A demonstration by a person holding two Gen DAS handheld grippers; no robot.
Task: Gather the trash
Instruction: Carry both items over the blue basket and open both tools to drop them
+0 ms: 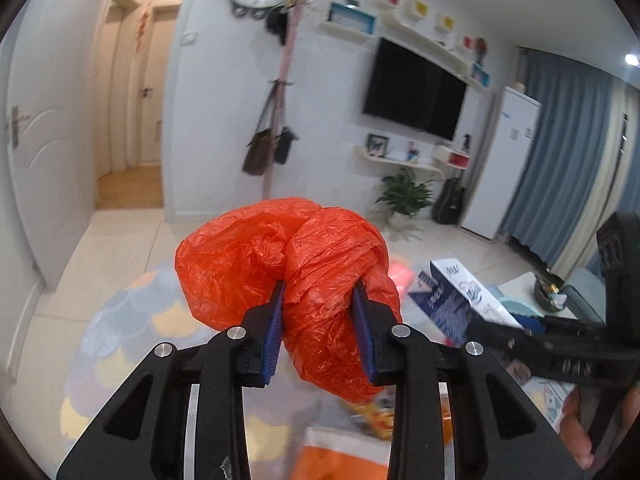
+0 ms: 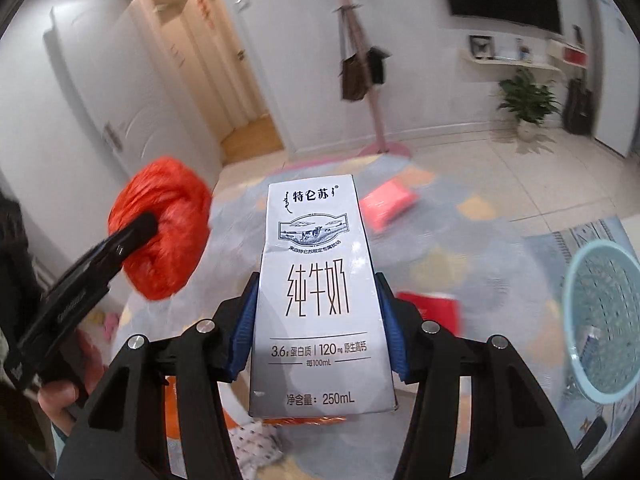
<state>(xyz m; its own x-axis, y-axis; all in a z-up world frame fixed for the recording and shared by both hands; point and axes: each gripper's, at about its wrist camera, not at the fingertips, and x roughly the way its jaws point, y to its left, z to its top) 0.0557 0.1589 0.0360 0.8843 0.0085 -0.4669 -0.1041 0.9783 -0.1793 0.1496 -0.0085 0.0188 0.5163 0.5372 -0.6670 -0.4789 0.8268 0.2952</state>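
Observation:
My left gripper (image 1: 319,292) is shut on a crumpled orange plastic bag (image 1: 248,256) and holds it in the air above the rug. The bag also shows at the left of the right wrist view (image 2: 168,220), with the left gripper's finger across it. My right gripper (image 2: 316,284) is shut on a white 250 mL milk carton (image 2: 316,280), held upright between its blue pads. The carton shows at the right of the left wrist view (image 1: 452,292), beside the bag.
A light blue mesh basket (image 2: 600,320) stands at the right. A pink packet (image 2: 386,202) and a red packet (image 2: 436,308) lie on the patterned rug (image 2: 440,256). A coat stand (image 1: 276,120), potted plant (image 1: 404,196) and wall TV (image 1: 416,92) are behind.

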